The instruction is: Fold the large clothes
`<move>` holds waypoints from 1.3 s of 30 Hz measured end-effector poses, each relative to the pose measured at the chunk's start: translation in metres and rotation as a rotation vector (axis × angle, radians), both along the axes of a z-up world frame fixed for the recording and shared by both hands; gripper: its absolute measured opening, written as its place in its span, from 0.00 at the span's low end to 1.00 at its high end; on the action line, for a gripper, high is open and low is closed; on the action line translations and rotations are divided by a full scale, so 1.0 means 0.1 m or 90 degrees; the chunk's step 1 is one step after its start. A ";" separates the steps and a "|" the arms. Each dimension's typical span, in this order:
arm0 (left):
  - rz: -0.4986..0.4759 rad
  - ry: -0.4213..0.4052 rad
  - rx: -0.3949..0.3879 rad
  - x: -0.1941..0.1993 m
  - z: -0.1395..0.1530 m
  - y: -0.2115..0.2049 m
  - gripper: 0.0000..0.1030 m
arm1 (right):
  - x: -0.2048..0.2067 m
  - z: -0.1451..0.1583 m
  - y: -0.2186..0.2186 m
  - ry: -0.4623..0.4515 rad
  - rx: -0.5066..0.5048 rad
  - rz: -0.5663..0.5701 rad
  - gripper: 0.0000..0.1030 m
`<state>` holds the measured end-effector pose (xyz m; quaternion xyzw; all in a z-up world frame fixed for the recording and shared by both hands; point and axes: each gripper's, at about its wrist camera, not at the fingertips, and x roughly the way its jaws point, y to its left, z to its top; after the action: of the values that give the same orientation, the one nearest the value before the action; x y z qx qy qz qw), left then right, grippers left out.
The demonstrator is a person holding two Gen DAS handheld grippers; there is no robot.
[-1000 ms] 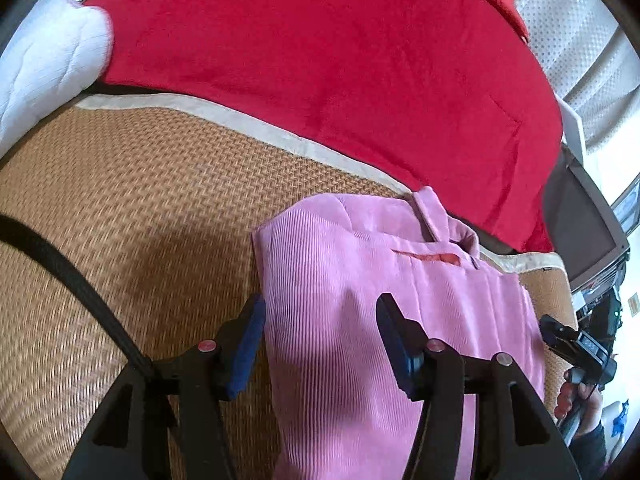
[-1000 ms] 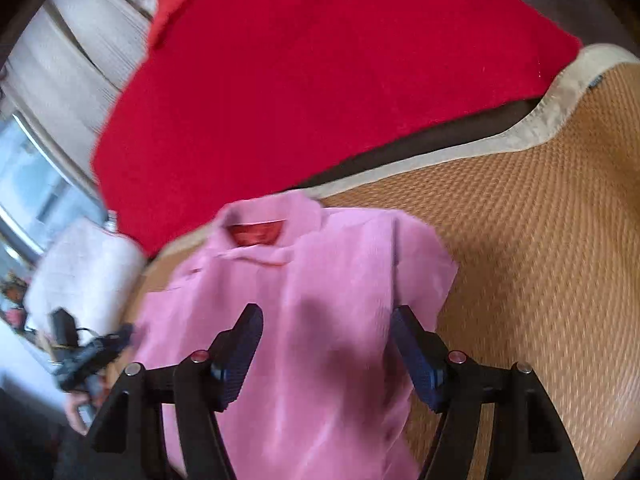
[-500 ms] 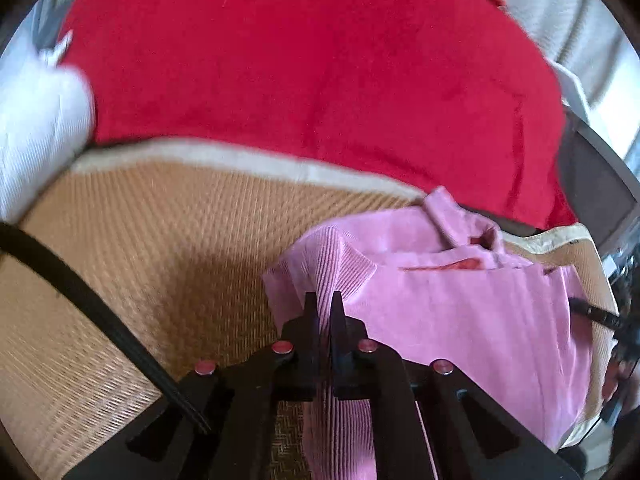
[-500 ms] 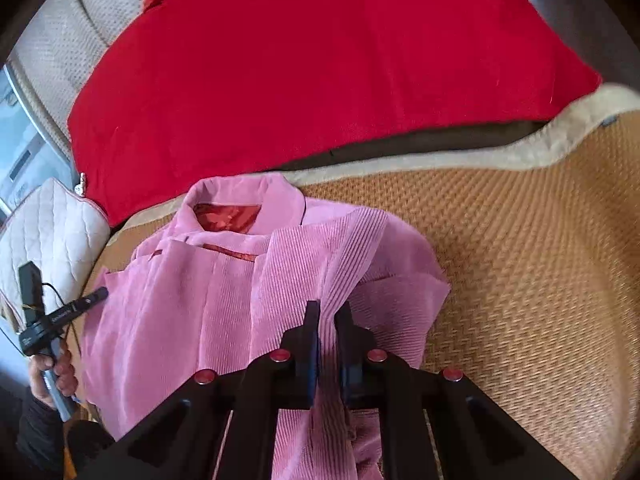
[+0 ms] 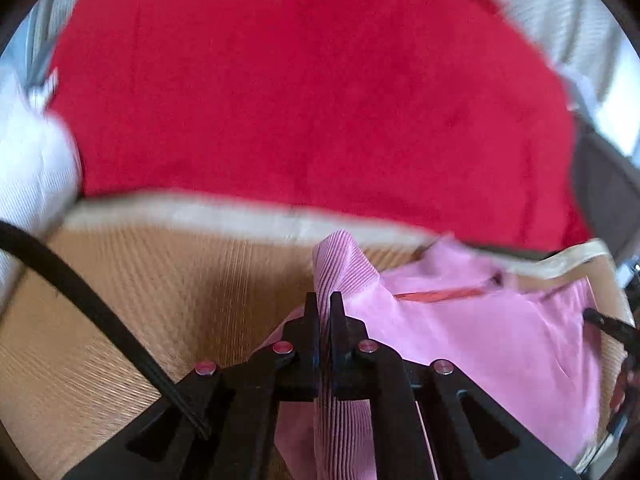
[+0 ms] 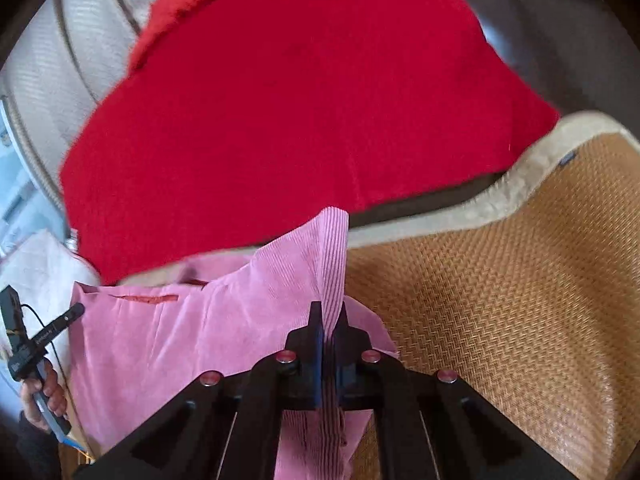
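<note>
pink corduroy shirt [image 5: 492, 332] | edges lifted | on woven mat [image 5: 132, 280]

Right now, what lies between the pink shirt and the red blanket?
In the right wrist view, the woven mat's pale border and a dark gap separate the pink shirt from the red blanket.

The shirt [image 5: 500, 344] is lying on the woven mat [image 5: 132, 300]. The left gripper [image 5: 324, 312] is pinching the shirt's left edge, and the right gripper [image 6: 329, 322] is pinching its right edge, so both edges are sticking up between the closed fingers. The rest of the shirt is sitting between the two grippers. Behind the mat, the big blanket [image 6: 304, 100] is lying spread out. A pillow [image 5: 32, 172] is sitting to the left, beside the blanket and the mat.
</note>
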<state>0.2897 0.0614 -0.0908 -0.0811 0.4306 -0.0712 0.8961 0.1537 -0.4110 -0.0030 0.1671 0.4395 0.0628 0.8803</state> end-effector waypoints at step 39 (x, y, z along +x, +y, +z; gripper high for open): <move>0.024 -0.053 -0.002 -1.77 0.31 -0.22 0.68 | -1.16 -0.08 0.06 0.003 0.363 0.016 0.73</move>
<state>0.1126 0.0398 -0.0597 -0.0877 0.3913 -0.0583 0.9142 0.0379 -0.4049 -0.0109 0.4027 0.4082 0.1941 0.7959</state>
